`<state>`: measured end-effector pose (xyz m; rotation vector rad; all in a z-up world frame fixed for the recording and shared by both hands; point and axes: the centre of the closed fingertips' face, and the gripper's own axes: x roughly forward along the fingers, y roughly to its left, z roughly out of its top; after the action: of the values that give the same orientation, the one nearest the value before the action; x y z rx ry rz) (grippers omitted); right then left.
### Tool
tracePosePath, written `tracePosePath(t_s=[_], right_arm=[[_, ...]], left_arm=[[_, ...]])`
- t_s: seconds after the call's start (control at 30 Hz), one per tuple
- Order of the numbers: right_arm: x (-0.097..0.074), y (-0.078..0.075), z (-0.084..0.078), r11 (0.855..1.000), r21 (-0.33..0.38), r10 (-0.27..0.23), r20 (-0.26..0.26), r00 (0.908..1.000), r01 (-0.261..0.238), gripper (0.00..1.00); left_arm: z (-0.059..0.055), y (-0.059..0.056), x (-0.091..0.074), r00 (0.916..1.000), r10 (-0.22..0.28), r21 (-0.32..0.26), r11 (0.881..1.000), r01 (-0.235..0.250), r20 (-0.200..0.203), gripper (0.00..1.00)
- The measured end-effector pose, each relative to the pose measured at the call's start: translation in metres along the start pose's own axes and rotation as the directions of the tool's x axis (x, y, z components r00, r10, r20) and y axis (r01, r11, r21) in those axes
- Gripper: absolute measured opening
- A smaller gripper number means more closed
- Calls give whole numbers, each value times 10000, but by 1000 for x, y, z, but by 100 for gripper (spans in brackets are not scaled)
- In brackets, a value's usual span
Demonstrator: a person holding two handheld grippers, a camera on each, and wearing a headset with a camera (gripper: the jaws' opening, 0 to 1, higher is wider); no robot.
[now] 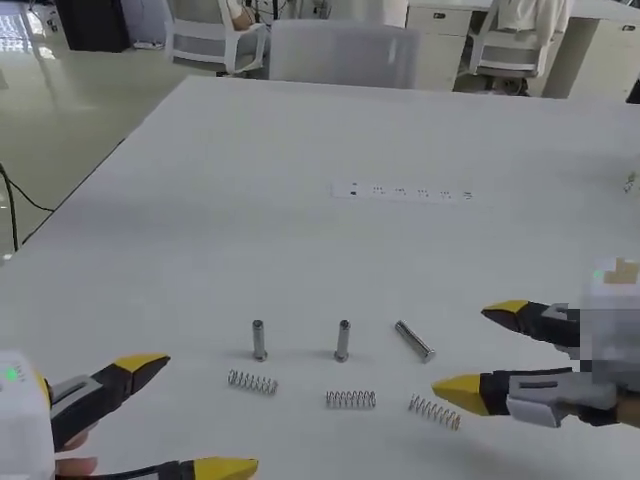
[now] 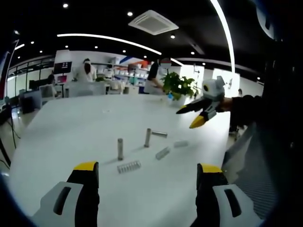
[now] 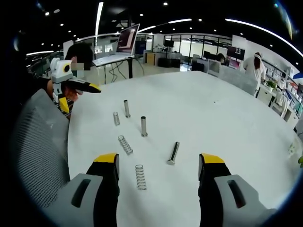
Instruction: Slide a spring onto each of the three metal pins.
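Note:
Three metal pins rest on the white table: a left pin and a middle pin stand upright, while the right pin lies on its side. In front of each lies a loose spring: left, middle, right. My left gripper hovers open at the near left, short of the left spring. To the right of the lying pin, my right gripper is open, with the right spring just ahead of its jaws. Neither holds anything.
A white power strip is set into the table farther back. Office chairs stand beyond the far edge. The table's left edge runs diagonally toward the floor.

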<state>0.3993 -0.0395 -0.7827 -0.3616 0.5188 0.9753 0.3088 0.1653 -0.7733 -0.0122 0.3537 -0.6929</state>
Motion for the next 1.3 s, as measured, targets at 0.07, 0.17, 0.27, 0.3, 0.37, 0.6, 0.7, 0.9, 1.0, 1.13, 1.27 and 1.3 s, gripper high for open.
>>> tracePosePath(t_s=[0.07, 0.17, 0.27, 0.3, 0.37, 0.6, 0.7, 0.9, 1.0, 1.13, 1.27, 1.3], right_arm=[[4, -3, 1, 9999, -89, 58, -73, 10000, -59, 67], [10, -6, 4, 9997, -167, 146, -172, 9997, -149, 67], [19, -9, 4, 9995, -193, 244, -338, 9991, -250, 67], [21, -10, 4, 9994, -202, 268, -400, 9988, -276, 66], [25, -12, 4, 9993, -229, 274, -498, 9984, -286, 66], [40, -20, 2, 9994, -274, 207, -890, 9958, -232, 64], [46, -25, -2, 9993, -338, 105, -1161, 9932, -146, 63], [56, -30, -6, 9994, -336, -13, -1564, 9877, -41, 59], [61, -31, -9, 9994, -338, -74, -1776, 9841, 14, 57], [67, -33, -14, 9996, -272, -177, -2088, 9778, 123, 53], [74, -37, -17, 9997, -109, -241, -2260, 9738, 222, 47], [76, -38, -17, 9994, 1, -338, -2367, 9710, 348, 45]], left_arm=[[0, 1, -2, 10000, 66, -18, 10000, -66, 15, 81], [0, 1, -3, 9999, 147, -49, 9999, -146, 41, 81], [-1, 1, -4, 9998, 211, -72, 9998, -210, 56, 81], [-1, 1, -4, 9997, 230, -84, 9997, -230, 61, 81], [-2, 0, -5, 9997, 254, -97, 9996, -254, 51, 81], [-5, 2, -7, 9992, 387, -191, 9991, -386, 50, 81], [-6, 2, -6, 9992, 404, -200, 9990, -404, 35, 81], [-7, 2, -5, 9992, 388, -241, 9990, -387, 29, 81], [-8, 1, -5, 9993, 376, -254, 9990, -376, 11, 81], [-9, 2, -5, 9994, 343, -292, 9990, -343, -6, 81], [-11, 3, -5, 9995, 311, -326, 9990, -311, -29, 81], [-11, 3, -5, 9995, 304, -333, 9990, -305, -32, 81]])
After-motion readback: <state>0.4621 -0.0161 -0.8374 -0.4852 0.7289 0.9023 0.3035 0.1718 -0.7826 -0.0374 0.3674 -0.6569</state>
